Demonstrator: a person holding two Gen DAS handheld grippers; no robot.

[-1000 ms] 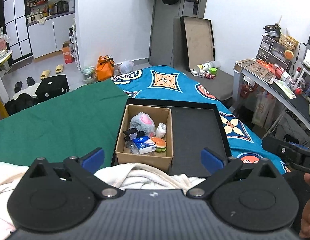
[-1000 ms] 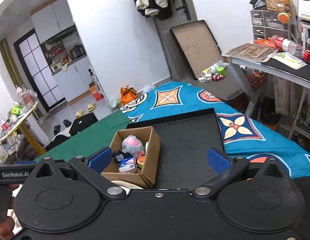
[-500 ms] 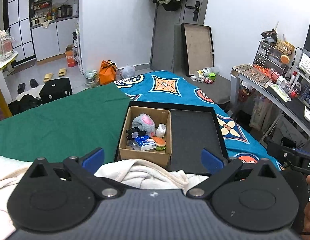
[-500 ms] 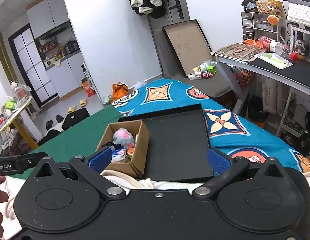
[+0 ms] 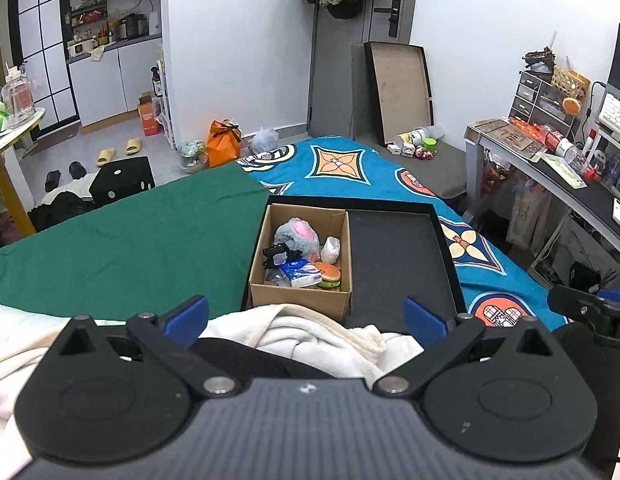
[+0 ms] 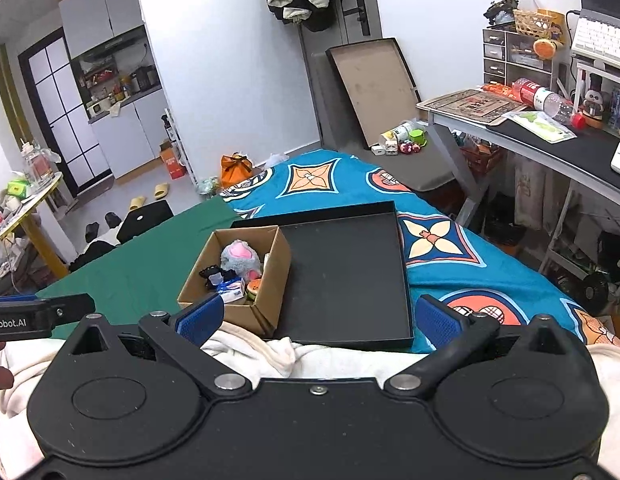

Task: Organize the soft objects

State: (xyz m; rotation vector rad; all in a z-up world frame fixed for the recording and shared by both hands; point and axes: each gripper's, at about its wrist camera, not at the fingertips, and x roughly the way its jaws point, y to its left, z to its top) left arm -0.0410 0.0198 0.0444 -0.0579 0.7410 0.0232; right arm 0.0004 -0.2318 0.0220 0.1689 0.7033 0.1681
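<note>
Left gripper (image 5: 306, 314) and right gripper (image 6: 317, 317): fingers spread wide, holding nothing. Cardboard box (image 5: 300, 297) of soft toys sits in left half of black tray (image 5: 398, 264), ahead of both fingertip pairs, apart. Cream blanket (image 5: 310, 340) lies directly below the fingers

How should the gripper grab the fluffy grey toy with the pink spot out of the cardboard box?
Probably from straight above, closing on the round top of the grey plush toy. It sits at the far end of the cardboard box, higher than the other items, and the box walls block any sideways approach. Its soft body should squash between the fingers. Either open gripper, left or right, could do it.
</note>
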